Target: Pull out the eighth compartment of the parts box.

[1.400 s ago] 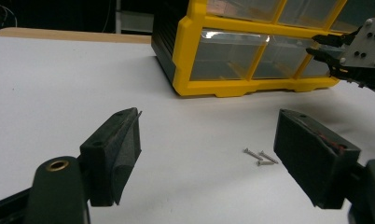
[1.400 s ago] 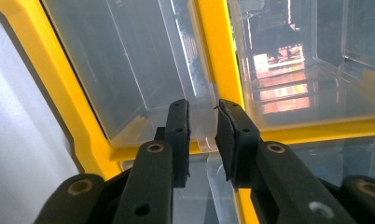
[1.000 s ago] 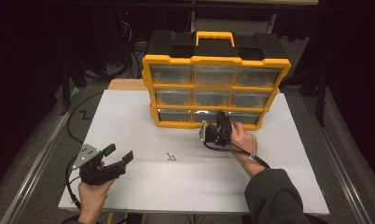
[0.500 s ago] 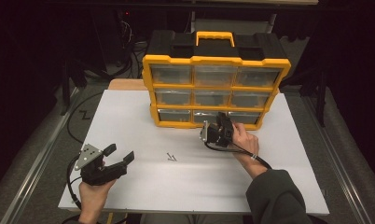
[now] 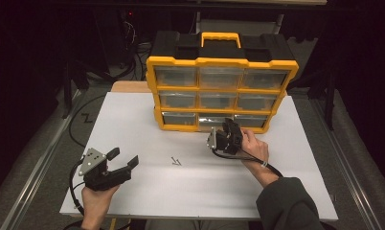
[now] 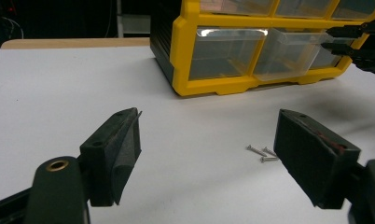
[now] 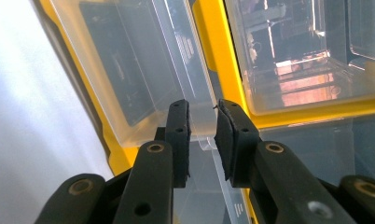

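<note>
The contents of the clear drawers are blurred by glare and cannot be made out, and the far tips of the right gripper (image 5: 229, 130) are hidden against the cabinet (image 5: 219, 62) in the high view. In the right gripper view, the clear plastic drawer (image 7: 143, 70) is seen just ahead of the black padded jaws, pulled slightly out of its yellow frame. Its thin lip (image 7: 206, 135) lies between the jaws, which have just been opening; a narrow gap shows on each side, so the lip is taken as released, though contact is hard to judge. The left gripper (image 5: 116, 165) is held wide open above the smooth white table (image 5: 133, 120). Three small metal screws (image 6: 261, 153) lie just ahead of its jaws, with open room around them.
</note>
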The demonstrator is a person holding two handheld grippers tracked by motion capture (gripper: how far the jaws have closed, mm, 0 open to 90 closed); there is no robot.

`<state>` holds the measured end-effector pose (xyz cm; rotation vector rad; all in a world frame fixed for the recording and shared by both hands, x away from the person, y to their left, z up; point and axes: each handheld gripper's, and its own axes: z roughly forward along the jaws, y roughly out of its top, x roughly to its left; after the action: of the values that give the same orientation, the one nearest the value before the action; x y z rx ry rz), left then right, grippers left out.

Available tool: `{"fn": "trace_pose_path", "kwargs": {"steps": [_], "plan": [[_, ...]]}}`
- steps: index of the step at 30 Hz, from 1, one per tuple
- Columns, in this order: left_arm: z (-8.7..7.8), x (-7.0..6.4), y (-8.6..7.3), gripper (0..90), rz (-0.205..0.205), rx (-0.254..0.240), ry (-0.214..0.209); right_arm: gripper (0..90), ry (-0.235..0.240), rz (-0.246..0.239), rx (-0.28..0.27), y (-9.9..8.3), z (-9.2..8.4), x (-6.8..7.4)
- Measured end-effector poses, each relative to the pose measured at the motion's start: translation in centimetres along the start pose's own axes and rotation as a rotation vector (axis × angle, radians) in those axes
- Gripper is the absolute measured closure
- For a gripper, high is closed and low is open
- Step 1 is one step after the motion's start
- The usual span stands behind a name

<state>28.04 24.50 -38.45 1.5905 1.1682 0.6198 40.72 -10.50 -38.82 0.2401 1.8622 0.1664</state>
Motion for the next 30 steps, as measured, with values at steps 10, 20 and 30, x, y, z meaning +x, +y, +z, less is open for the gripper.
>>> {"fn": "trace_pose_path", "kwargs": {"steps": [10,20,30], "plan": [[0.0,-0.1,0.0,23.1,0.002,0.001,0.002,69.8,0.074,0.071,-0.014,-0.3,0.0,-0.7],[0.0,0.0,0.0,23.1,0.002,0.000,0.002,59.4,0.197,0.168,-0.050,-0.7,0.7,-2.4],[0.0,-0.1,0.0,23.1,0.003,0.000,-0.001,56.7,0.341,0.300,-0.079,-0.6,1.5,-3.4]]}}
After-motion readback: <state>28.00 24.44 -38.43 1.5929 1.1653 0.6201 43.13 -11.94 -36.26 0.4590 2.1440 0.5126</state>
